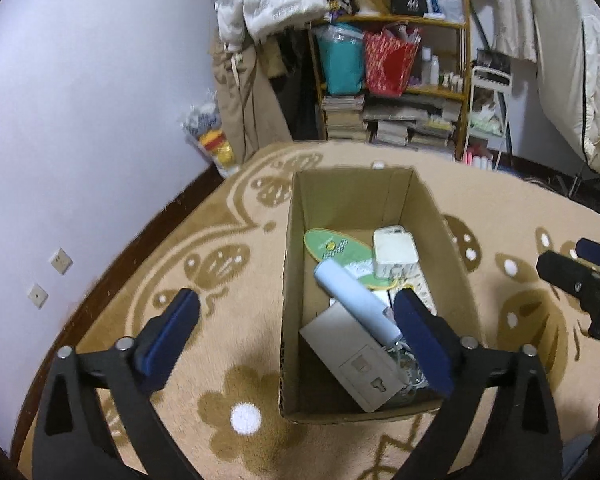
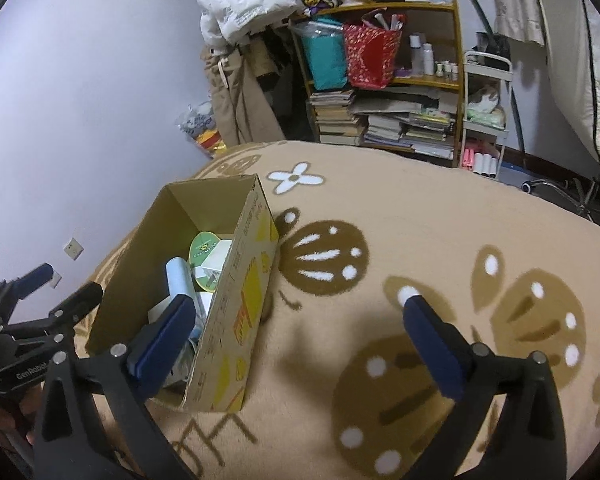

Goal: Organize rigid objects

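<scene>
An open cardboard box [image 1: 294, 280] stands on the beige patterned blanket; it also shows at the left of the right wrist view [image 2: 236, 312]. Inside lie a pale blue cylinder [image 1: 356, 300], a white power adapter [image 1: 360, 364], a white square tin [image 1: 394, 254], a green oval card [image 1: 332, 246] and a remote. My left gripper [image 1: 296, 300] is open and empty, hovering above the box's near left side. My right gripper [image 2: 296, 304] is open and empty, above the blanket just right of the box; it also shows at the right edge of the left wrist view [image 1: 580, 272].
The blanket [image 2: 420, 220] has brown flower and butterfly shapes. Behind it stand a wooden shelf [image 1: 396, 80] with bags, bottles and stacked books, hanging coats [image 1: 260, 40], and a white cart [image 2: 486, 120]. A lilac wall [image 1: 80, 120] with sockets runs along the left.
</scene>
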### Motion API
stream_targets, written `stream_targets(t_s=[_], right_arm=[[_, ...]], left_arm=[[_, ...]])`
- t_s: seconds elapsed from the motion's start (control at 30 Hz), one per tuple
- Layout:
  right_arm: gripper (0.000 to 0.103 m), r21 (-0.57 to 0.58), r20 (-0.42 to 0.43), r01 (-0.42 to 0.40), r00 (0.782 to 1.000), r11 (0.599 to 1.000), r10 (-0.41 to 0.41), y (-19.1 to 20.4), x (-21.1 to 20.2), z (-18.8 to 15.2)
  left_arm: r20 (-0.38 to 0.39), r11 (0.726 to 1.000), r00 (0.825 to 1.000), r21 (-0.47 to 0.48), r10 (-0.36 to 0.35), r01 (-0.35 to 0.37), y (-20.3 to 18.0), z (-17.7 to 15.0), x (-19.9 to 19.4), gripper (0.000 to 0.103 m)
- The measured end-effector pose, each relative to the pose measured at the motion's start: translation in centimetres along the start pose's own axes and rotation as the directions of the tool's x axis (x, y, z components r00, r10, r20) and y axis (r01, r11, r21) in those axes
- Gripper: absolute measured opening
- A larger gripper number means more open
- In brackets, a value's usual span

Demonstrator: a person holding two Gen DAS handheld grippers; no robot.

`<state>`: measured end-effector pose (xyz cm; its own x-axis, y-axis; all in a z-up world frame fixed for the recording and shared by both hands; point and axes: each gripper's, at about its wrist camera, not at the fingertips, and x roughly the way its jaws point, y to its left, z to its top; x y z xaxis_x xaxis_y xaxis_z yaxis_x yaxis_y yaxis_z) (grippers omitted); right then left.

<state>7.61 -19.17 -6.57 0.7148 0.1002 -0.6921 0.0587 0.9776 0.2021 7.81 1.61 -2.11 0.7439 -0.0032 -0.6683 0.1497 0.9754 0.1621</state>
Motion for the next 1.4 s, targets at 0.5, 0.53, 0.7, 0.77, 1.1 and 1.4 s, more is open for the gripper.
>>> stream_targets(t_s=[0.5,0.53,0.7,0.77,1.1,1.4], right_arm=[[0.103,0.017,0.132,0.012,0.991,1.0,-0.014,-1.4,-6.9,-2.5],[0.103,0.017,0.146,0.012,0.989,1.0,-0.014,-1.5,-7.4,-2.8],[0.103,0.014,0.194,0.002,0.981,1.0,-0.005,-1.5,-9.2,-3.4],[0.103,0.017,0.211,-0.001,0.978,1.0,-0.003,-1.5,-9.7,-3.7],[0.103,0.01,0.27,0.005,0.963,1.0,-0.008,-2.4,-11.3,-5.9],[0.103,0.02,0.272,0.008,0.962,1.0,-0.013,-2.6,-11.5,-6.9]], left_arm=[[0.104,0.999,0.994,0.022,0.026,-0.028,-1.8,-1.0,-7.5,0.102],[0.117,0.999,0.993,0.026,0.034,-0.037,-1.9,-1.2,-8.1,0.102],[0.147,1.0,0.989,0.008,0.027,-0.029,-2.1,-1.9,-10.2,0.102],[0.163,0.999,0.986,-0.003,0.032,-0.032,-2.3,-2.2,-10.8,0.102],[0.214,0.998,0.975,-0.028,0.061,-0.056,-3.1,-4.5,-12.5,0.102],[0.24,0.997,0.968,-0.015,0.075,-0.074,-3.3,-4.8,-13.6,0.102]])
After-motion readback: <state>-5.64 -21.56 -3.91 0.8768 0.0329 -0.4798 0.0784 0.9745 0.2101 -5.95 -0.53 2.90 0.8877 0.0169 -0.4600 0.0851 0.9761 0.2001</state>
